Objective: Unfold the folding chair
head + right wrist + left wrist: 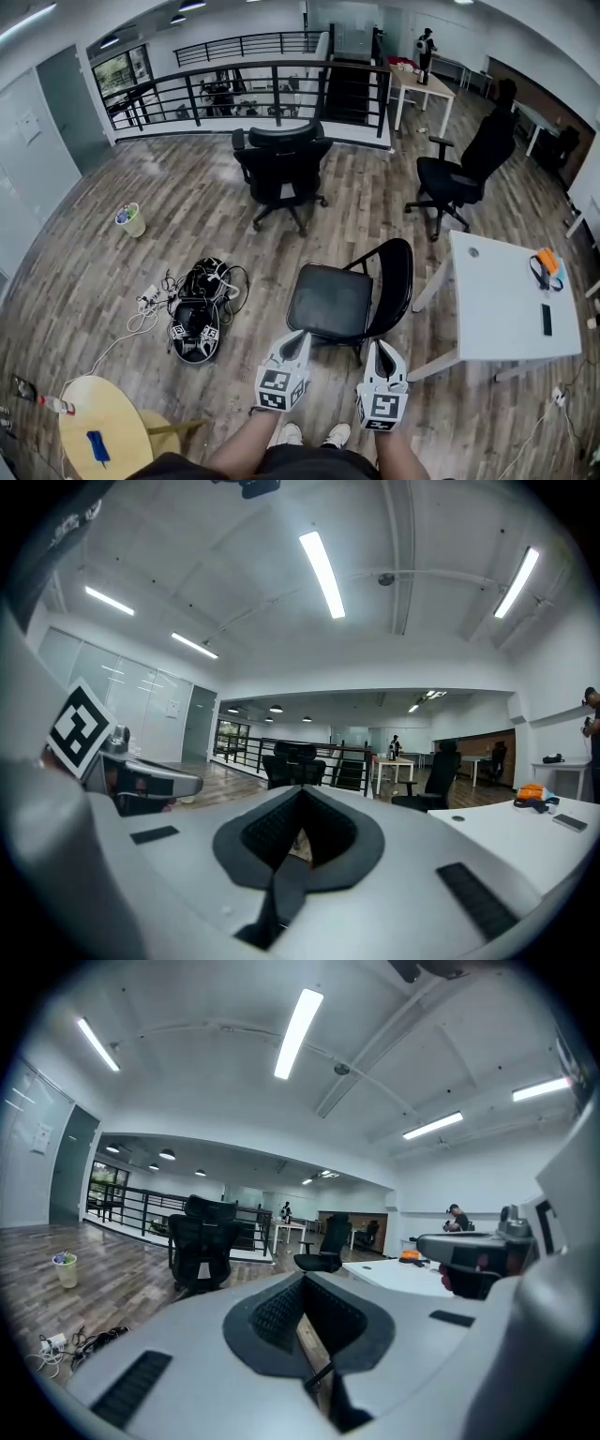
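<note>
The folding chair [342, 300] stands opened on the wooden floor just ahead of my feet, with its black seat flat and its black back upright on the right side. My left gripper [301, 337] hovers at the seat's near edge, shut and holding nothing. My right gripper [380, 348] sits beside it near the seat's front right corner, also shut and empty. In the left gripper view the jaws [306, 1324] are pressed together, and the right gripper view shows the same [298, 834]. In both gripper views the chair is hidden behind the jaws.
A white table [502, 300] stands close on the right. A black bag with tangled cables [199, 314] lies to the left. A round yellow table [98, 427] is at the lower left. Two black office chairs [281, 169] [459, 173] stand farther off, before a black railing [253, 89].
</note>
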`<state>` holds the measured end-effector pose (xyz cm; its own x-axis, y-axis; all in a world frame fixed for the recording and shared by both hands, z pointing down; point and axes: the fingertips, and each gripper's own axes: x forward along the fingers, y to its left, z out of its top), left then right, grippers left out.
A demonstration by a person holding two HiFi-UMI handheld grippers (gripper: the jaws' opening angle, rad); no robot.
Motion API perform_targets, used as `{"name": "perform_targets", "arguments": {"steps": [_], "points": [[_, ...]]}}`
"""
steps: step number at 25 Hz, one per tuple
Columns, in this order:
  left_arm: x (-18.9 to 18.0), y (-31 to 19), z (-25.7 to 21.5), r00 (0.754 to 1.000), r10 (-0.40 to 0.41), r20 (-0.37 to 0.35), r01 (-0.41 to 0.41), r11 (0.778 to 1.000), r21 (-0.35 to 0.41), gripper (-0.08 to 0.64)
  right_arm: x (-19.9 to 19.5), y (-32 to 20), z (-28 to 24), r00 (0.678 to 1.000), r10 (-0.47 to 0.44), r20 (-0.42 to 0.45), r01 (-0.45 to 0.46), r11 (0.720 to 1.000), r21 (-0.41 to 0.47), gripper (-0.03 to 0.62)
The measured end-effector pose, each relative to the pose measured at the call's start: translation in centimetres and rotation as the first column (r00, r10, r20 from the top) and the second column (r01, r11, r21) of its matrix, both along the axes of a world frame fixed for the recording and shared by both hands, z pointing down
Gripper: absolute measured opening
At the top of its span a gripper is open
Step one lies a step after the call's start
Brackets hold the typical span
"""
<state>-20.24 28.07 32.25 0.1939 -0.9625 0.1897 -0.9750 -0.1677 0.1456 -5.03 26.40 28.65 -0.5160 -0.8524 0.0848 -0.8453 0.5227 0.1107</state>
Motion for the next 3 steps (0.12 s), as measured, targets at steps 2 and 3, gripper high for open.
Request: {"name": "perform_targets", "arguments": {"steps": [2,3], "points": [[-0.9,1.0,0.1,1.0,0.001,0.0,-0.001,1.0,0.0,0.005,-0.9,1.0,0.0,1.0,0.007,-0.002,-0.007,1.0,0.004,0.012],[-1.4,1.6,0.2,1.0,0.002,0.0,-0.002,1.0,0.0,0.005,-1.4,1.5,0.0,1.0,0.01,-0.004,-0.01,1.0,0.007,0.012]]}}
